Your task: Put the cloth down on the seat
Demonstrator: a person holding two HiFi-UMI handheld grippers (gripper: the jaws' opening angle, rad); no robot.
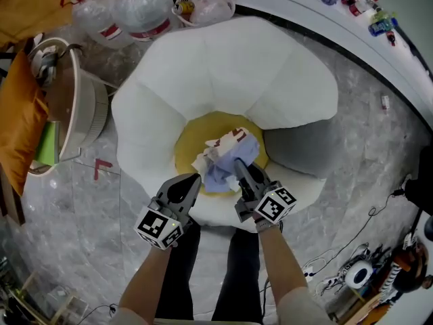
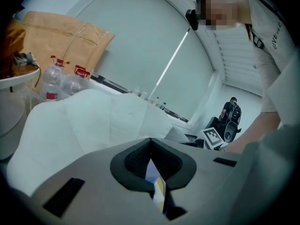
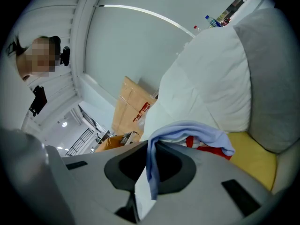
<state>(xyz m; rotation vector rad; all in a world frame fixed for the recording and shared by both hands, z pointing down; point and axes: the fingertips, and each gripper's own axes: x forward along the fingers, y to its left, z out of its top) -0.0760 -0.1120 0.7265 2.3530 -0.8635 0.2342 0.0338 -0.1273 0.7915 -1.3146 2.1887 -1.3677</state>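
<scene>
In the head view, a crumpled pale-blue and white cloth [image 1: 226, 156] with red markings is seen lying on the yellow seat [image 1: 193, 139] of a white petal-shaped armchair [image 1: 223, 66]; a grey cushion [image 1: 298, 147] is tucked against the seat's right side and water bottles [image 1: 128, 9] are stood on the floor behind the chair. The right gripper [image 1: 238, 166] is pictured with its tips at the cloth's near edge, while the left gripper [image 1: 195, 179] is held just beside the cloth's white corner. In the left gripper view, the jaws are shown brought together with nothing caught between them, only a thin slit being left through which pale blue and yellow can be glimpsed; the armchair's white back is framed beyond. In the right gripper view, the jaws are shown closed on a fold of the blue cloth, which is draped over the tips and trails down towards the yellow seat, with the grey cushion seen rising at the right
</scene>
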